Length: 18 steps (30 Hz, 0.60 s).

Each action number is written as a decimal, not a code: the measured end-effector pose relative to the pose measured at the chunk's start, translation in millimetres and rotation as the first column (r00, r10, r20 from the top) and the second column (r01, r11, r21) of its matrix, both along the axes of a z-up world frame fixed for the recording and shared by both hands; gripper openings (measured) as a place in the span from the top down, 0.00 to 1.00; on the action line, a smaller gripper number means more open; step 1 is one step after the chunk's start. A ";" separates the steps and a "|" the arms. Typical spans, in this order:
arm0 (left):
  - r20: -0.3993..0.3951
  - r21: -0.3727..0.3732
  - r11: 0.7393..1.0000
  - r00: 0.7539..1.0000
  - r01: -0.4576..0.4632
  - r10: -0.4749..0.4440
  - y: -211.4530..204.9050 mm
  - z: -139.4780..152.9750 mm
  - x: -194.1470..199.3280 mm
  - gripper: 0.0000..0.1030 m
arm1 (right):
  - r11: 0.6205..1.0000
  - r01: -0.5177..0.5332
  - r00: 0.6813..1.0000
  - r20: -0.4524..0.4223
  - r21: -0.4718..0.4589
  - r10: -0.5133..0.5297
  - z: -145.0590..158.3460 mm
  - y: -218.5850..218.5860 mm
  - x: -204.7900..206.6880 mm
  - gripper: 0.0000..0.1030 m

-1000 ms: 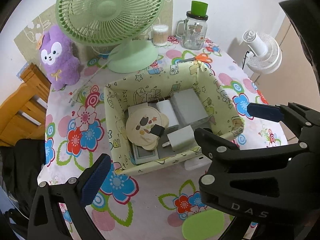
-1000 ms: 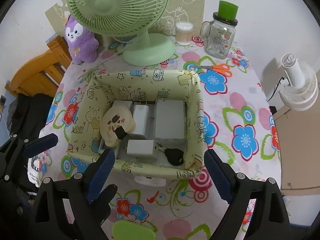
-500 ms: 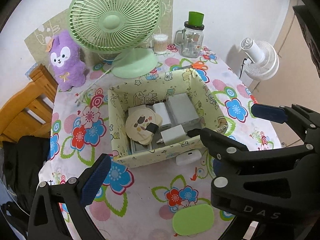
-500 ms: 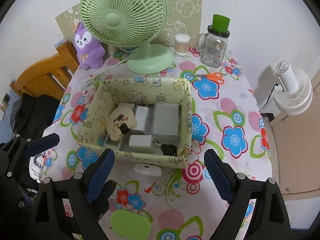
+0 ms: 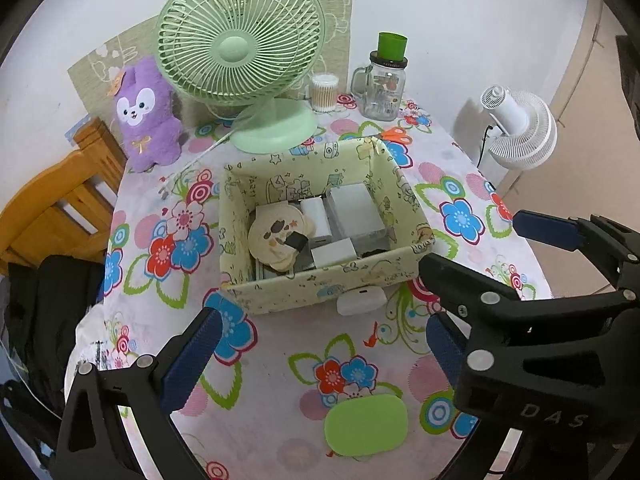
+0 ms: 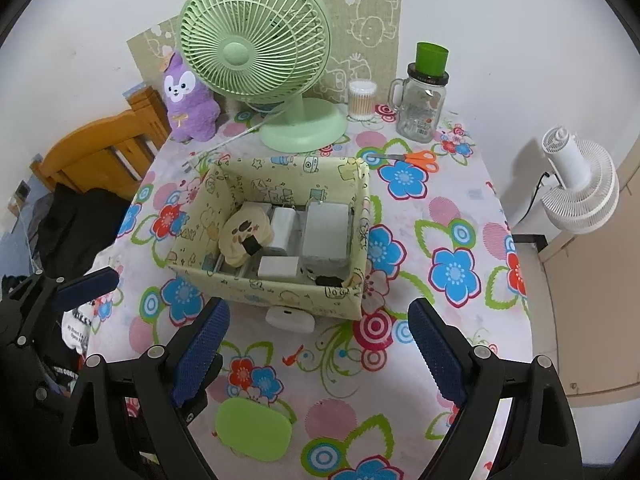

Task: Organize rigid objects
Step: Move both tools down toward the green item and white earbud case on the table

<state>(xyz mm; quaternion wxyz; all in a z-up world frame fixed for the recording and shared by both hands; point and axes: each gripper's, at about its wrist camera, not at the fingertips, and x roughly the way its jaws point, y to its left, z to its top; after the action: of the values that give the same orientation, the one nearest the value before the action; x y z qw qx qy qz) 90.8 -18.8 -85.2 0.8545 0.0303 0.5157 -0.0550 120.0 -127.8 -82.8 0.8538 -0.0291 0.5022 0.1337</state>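
Note:
A pale yellow cartoon-print fabric box [image 5: 320, 288] [image 6: 256, 288] sits mid-table. Inside lie a grey power bank [image 5: 354, 210] [image 6: 325, 234], white chargers [image 5: 333, 252] [image 6: 279, 266], a round cream mirror-like disc [image 5: 276, 236] [image 6: 244, 236] and a black item [image 6: 329, 281]. A white case [image 5: 361, 299] [image 6: 290, 319] lies against the box's front wall. A green oval case [image 5: 366, 424] [image 6: 253, 432] lies near the front edge. My left gripper [image 5: 316, 356] and right gripper [image 6: 320, 360] are both open and empty, above the near table.
A green desk fan [image 5: 244, 56], a purple plush [image 5: 146, 116], a cotton-swab tub [image 5: 324, 92], a glass jar with green cup [image 5: 386, 80] and orange scissors [image 6: 416, 157] stand at the back. A wooden chair [image 5: 52, 204] is left; a white fan [image 5: 520, 132] right.
Both grippers have pulled back and up from the box, so the whole table and the green case now show. Nothing on the table has moved.

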 end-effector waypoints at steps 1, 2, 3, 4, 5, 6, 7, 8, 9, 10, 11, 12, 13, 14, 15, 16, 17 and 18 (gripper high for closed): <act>0.000 0.000 1.000 1.000 -0.004 0.004 -1.0 0.0 -2.2 0.00 | 1.000 -0.004 1.000 0.001 0.001 0.004 0.1 -1.5 -2.3 0.10; 0.000 0.000 1.000 1.000 -0.008 0.008 -1.9 -0.1 -3.7 0.00 | 1.000 -0.008 1.000 0.002 0.001 0.008 0.1 -2.5 -3.9 0.10; 0.000 0.000 1.000 1.000 -0.011 0.011 -2.9 -0.3 -5.2 0.00 | 1.000 -0.013 1.000 0.002 0.001 0.013 0.0 -3.5 -5.4 0.10; -0.001 -0.001 1.000 1.000 -0.015 0.015 -3.9 -0.7 -7.1 0.00 | 1.000 -0.016 1.000 0.002 0.001 0.016 -0.2 -4.8 -7.2 0.10; 0.000 -0.001 1.000 1.000 -0.019 0.019 -4.8 -1.1 -8.5 0.00 | 1.000 -0.020 1.000 0.003 0.002 0.020 -0.4 -5.8 -8.7 0.10; 0.000 -0.002 1.000 1.000 -0.023 0.023 -5.5 -1.5 -10.4 0.00 | 1.000 -0.025 1.000 0.004 0.003 0.025 -0.6 -6.9 -10.2 0.10; 0.000 -0.003 1.000 1.000 -0.028 0.028 -6.2 -2.1 -12.2 0.00 | 1.000 -0.030 1.000 0.006 0.002 0.030 -0.8 -8.0 -11.7 0.10; -0.001 -0.004 0.999 0.999 -0.033 0.033 -6.9 -2.8 -14.0 0.00 | 0.999 -0.034 0.999 0.007 0.001 0.034 -1.1 -9.0 -12.7 0.10; -0.001 -0.005 0.999 0.999 -0.036 0.036 -7.7 -3.1 -14.9 0.00 | 0.999 -0.039 0.999 0.008 0.002 0.039 -1.5 -9.5 -13.9 0.10; -0.002 -0.002 0.999 0.999 -0.041 0.041 -8.8 -4.3 -16.8 0.00 | 0.999 -0.043 0.999 0.009 0.003 0.043 -2.1 -10.3 -15.1 0.10; -0.003 0.000 0.999 0.999 -0.045 0.045 -9.5 -5.2 -18.2 0.00 | 0.999 -0.045 0.999 0.008 0.004 0.045 -2.6 -11.2 -16.2 0.10; -0.002 0.000 0.999 0.999 -0.048 0.048 -10.3 -6.0 -18.8 0.00 | 0.999 -0.051 0.999 0.008 0.007 0.051 -3.4 -12.2 -17.5 0.10; -0.003 0.000 0.999 0.999 -0.052 0.052 -11.1 -7.1 -20.1 0.00 | 0.998 -0.055 0.998 0.008 0.009 0.055 -4.0 -12.9 -18.8 0.10; -0.004 0.000 0.998 0.998 -0.057 0.057 -11.7 -8.2 -21.0 0.00 | 0.998 -0.060 0.998 0.008 0.007 0.060 -4.8 -13.5 -20.1 0.10; -0.005 -0.002 0.998 0.998 -0.060 0.060 -12.3 -9.2 -22.0 0.00 | 0.998 -0.066 0.998 0.008 0.007 0.066 -5.7 -14.0 -21.4 0.10; -0.005 -0.003 0.998 0.998 -0.064 0.064 -13.1 -10.5 -23.3 0.00 | 0.998 -0.070 0.998 0.009 0.008 0.070 -6.3 -14.9 -22.1 0.10; -0.005 -0.004 0.998 0.998 -0.068 0.068 -13.7 -11.6 -24.3 0.00 | 0.997 -0.073 0.997 0.009 0.007 0.073 -7.2 -15.7 -22.8 0.10; -0.007 -0.006 0.997 0.997 -0.072 0.072 -14.2 -13.1 -25.1 0.00 | 0.997 -0.076 0.997 0.010 0.006 0.076 -8.2 -16.5 -23.6 0.10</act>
<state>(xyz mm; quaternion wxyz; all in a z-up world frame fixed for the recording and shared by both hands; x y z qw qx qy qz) 65.7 -33.0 -98.2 0.8543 0.0090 0.5190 -0.0261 96.4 -144.3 -91.0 0.8506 -0.0463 0.4962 0.1677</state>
